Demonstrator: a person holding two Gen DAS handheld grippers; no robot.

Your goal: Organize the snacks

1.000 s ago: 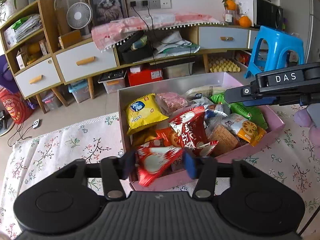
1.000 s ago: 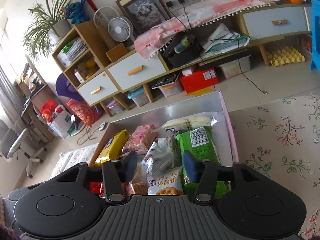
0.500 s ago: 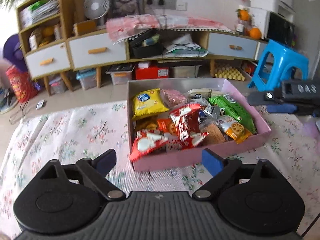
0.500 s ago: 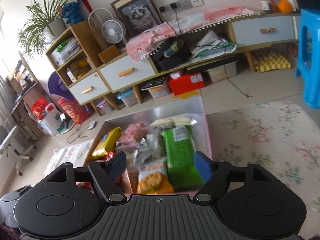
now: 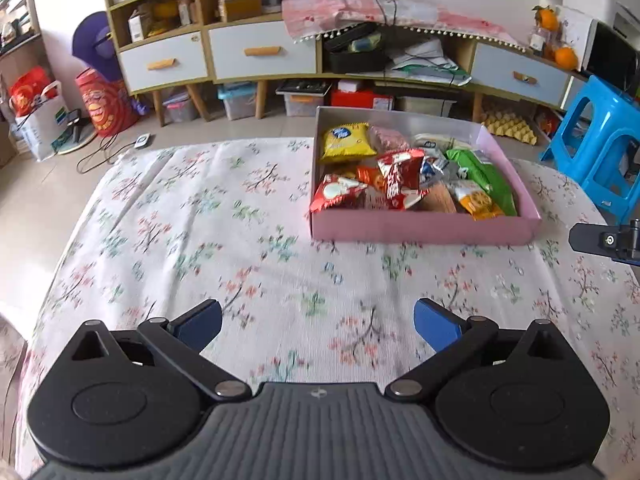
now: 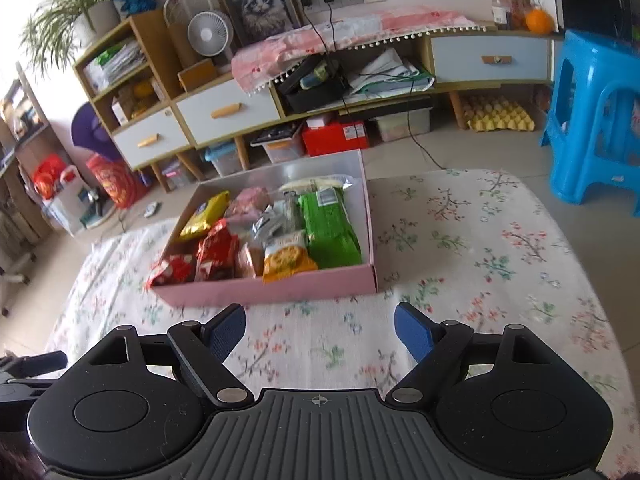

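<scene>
A pink box (image 5: 420, 230) (image 6: 272, 290) full of several snack packets stands on the flowered tablecloth (image 5: 200, 240) (image 6: 480, 248). A red packet (image 5: 336, 194) (image 6: 172, 270) hangs over its near left corner; a yellow packet (image 5: 346, 142) (image 6: 206, 216) lies at the back left and a green packet (image 5: 486, 180) (image 6: 330, 230) along the right side. My left gripper (image 5: 318, 324) hovers over bare cloth, well short of the box, jaws opening wide with nothing between them. My right gripper (image 6: 320, 326) sits just in front of the box, jaws also opening and empty. Its tip (image 5: 604, 240) shows at the right edge of the left wrist view.
A blue plastic stool (image 5: 600, 148) (image 6: 596, 120) stands beyond the table's right side. A low cabinet with drawers (image 5: 260, 56) (image 6: 224, 112) lines the far wall, with bins and a red box beneath. Red bags (image 5: 104, 100) sit on the floor at left.
Both grippers drew back from over the box and opened. The left gripper let go of the red packet, which now rests at the box's near left corner.
</scene>
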